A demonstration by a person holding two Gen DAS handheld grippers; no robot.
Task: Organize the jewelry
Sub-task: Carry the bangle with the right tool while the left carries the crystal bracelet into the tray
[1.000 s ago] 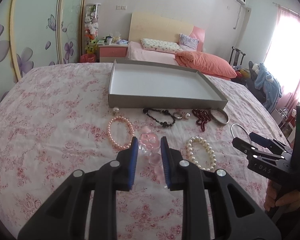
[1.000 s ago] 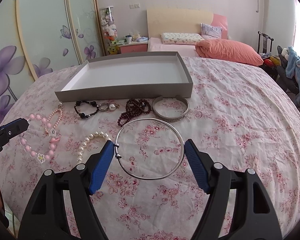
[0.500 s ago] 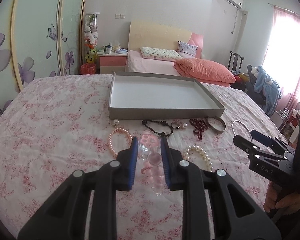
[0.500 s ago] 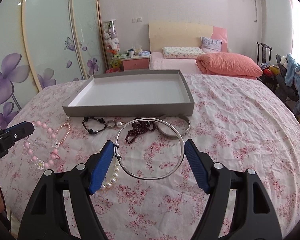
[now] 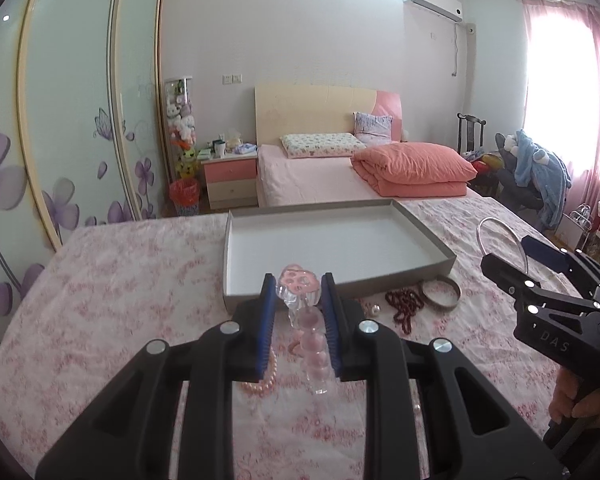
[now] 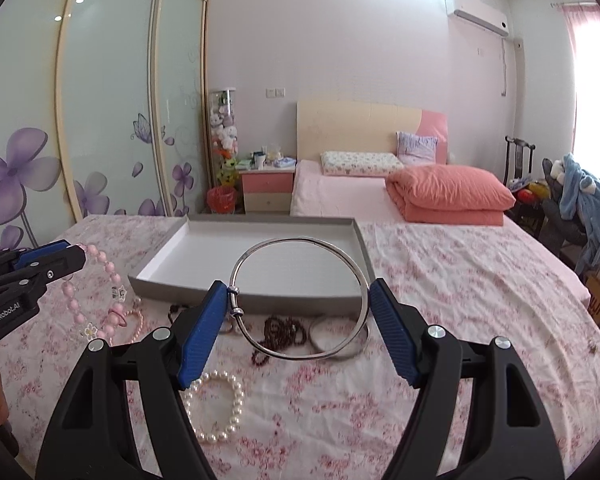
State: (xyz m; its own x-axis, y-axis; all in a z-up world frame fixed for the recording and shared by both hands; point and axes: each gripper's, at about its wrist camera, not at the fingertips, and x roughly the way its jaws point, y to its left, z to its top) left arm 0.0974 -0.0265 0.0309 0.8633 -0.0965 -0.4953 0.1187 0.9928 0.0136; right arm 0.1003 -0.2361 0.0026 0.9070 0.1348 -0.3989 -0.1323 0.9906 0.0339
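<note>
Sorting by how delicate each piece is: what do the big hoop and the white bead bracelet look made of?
Hoop: polished silver-coloured metal, thin, rigid and shiny. White bead bracelet: glossy cream round beads, pearl or imitation; cannot tell which.

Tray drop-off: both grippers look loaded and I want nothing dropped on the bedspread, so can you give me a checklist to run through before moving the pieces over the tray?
1. Left gripper shut on the pink bead bracelet: ok; the strand dangles below the pads.
2. Right gripper shut on the silver bangle: ok, held across its width.
3. Both pieces lifted off the bedspread: ok.
4. Grey tray empty, room for both: ok.
5. Grippers apart from each other: ok.
6. Dangling strand will clear the tray's near wall: cannot tell.
</note>
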